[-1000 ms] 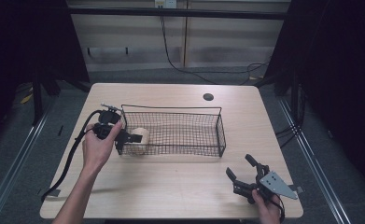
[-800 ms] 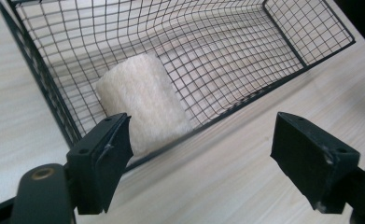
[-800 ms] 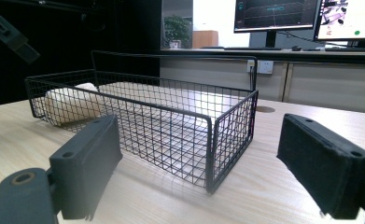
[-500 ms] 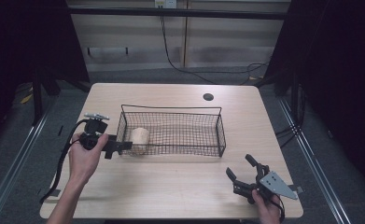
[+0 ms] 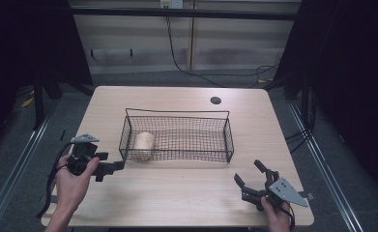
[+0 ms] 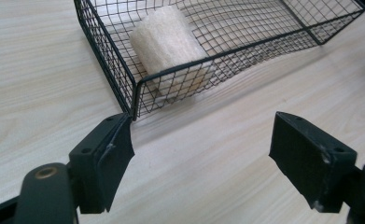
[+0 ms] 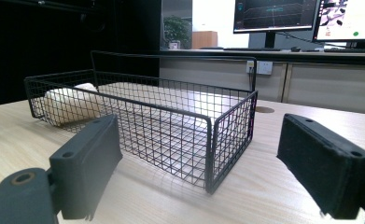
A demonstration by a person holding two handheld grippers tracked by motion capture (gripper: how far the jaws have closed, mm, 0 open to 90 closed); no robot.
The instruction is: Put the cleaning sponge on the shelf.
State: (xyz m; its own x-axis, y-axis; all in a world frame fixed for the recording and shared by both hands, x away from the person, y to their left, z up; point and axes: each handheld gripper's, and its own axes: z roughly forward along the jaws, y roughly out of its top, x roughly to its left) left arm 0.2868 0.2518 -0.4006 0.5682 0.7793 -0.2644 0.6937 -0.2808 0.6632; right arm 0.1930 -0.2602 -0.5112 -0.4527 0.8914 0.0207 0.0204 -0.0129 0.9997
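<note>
A black wire basket (image 5: 177, 112) stands in the middle of the wooden table. A cream-coloured roll (image 5: 144, 143) lies inside at its left end. My left gripper (image 5: 110, 166) is open and empty, just off the basket's near left corner, apart from the wire. In the left gripper view that gripper (image 6: 208, 163) faces the basket corner (image 6: 134, 93), with the roll (image 6: 164, 37) behind the mesh. My right gripper (image 5: 248, 172) is open and empty at the table's near right. In the right gripper view it (image 7: 206, 163) looks at the basket's right end (image 7: 208, 154) and the far roll (image 7: 68, 107).
A round hole (image 5: 215, 100) sits in the tabletop behind the basket. The left gripper's cable (image 5: 51, 193) trails off the table's near left edge. Bare wood lies between the two grippers. Monitors (image 7: 273, 14) stand beyond the table.
My left gripper has drawn back from the basket's left end toward the near left, open and empty. The roll stays in the basket. The right gripper has not moved.
</note>
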